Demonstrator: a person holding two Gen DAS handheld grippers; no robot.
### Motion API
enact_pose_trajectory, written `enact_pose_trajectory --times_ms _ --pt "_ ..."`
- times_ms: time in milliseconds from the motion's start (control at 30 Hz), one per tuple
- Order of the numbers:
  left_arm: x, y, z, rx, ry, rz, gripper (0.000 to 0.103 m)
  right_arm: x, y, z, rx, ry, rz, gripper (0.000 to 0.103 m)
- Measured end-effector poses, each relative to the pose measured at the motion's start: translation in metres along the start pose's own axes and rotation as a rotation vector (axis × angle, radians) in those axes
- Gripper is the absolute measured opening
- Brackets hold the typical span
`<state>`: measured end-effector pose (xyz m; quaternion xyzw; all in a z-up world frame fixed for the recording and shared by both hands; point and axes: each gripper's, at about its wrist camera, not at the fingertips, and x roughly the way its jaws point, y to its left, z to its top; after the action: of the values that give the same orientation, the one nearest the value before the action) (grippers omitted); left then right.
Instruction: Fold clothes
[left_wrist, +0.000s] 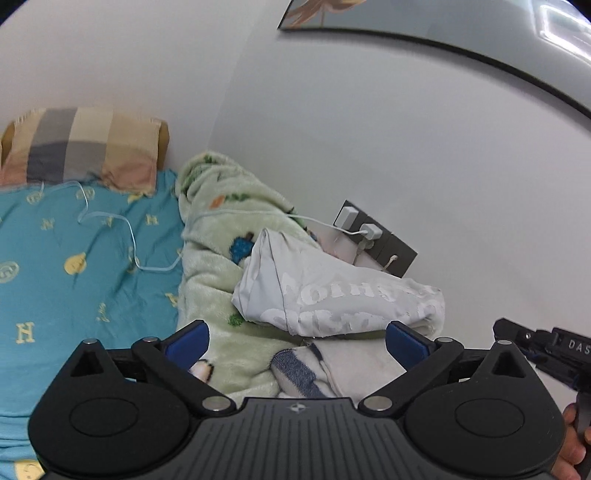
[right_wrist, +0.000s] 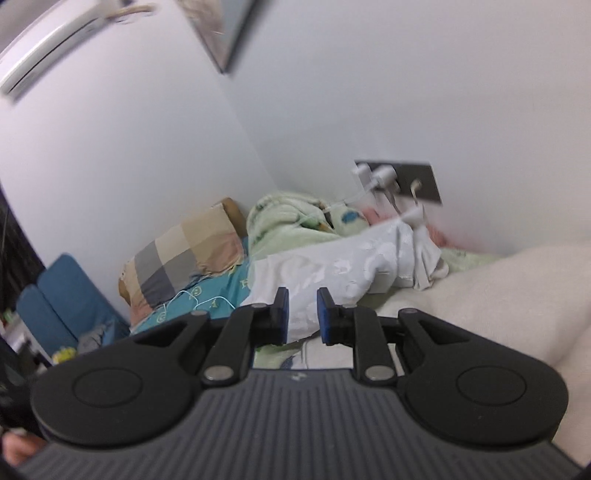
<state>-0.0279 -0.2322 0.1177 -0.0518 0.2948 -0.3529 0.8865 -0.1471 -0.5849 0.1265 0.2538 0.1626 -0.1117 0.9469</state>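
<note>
**Shirt lying folded ahead of both grippers**

Your left gripper (left_wrist: 297, 341) is standing wide, with nothing between its blue pads (left_wrist: 188, 341). The grey shirt (left_wrist: 332, 291) with white lettering is lying folded just beyond the fingertips, resting on the green blanket (left_wrist: 218, 266) near the wall, apart from the pads.

Your right gripper (right_wrist: 302, 315) is sitting narrow, with a small gap showing between its pads (right_wrist: 282, 314). From the right wrist view the shirt (right_wrist: 332, 269) is lying behind that gap; the picture is blurred and you cannot tell whether any cloth is pinched. The checked pillow (right_wrist: 184, 258) is lying to the shirt's left, on the teal sheet (left_wrist: 74, 258).
</note>
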Motion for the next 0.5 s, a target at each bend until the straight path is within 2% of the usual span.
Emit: enact_pose_trajectory --times_ms 167,267,333,400,500 --pt "-0.061 -0.013 -0.030 0.050 -0.071 0.041 0.103 -0.039 0.032 -0.026 -0.143 -0.056 -0.006 0.026" --pt "-0.093 -0.018 -0.048 0.069 -0.127 0.049 0.103 -0.064 0.049 -0.045 -0.222 -0.114 -0.016 0.041" --pt "-0.111 -0.022 -0.057 0.097 -0.158 0.082 0.103 -0.077 0.058 -0.057 -0.264 -0.142 -0.023 0.065" --pt "-0.128 -0.024 -0.064 0.117 -0.187 0.097 0.103 -0.086 0.064 -0.067 -0.271 -0.150 -0.017 0.075" --pt "-0.143 -0.025 -0.073 0.137 -0.202 0.104 0.103 -0.094 0.071 -0.080 -0.285 -0.150 -0.006 0.075"
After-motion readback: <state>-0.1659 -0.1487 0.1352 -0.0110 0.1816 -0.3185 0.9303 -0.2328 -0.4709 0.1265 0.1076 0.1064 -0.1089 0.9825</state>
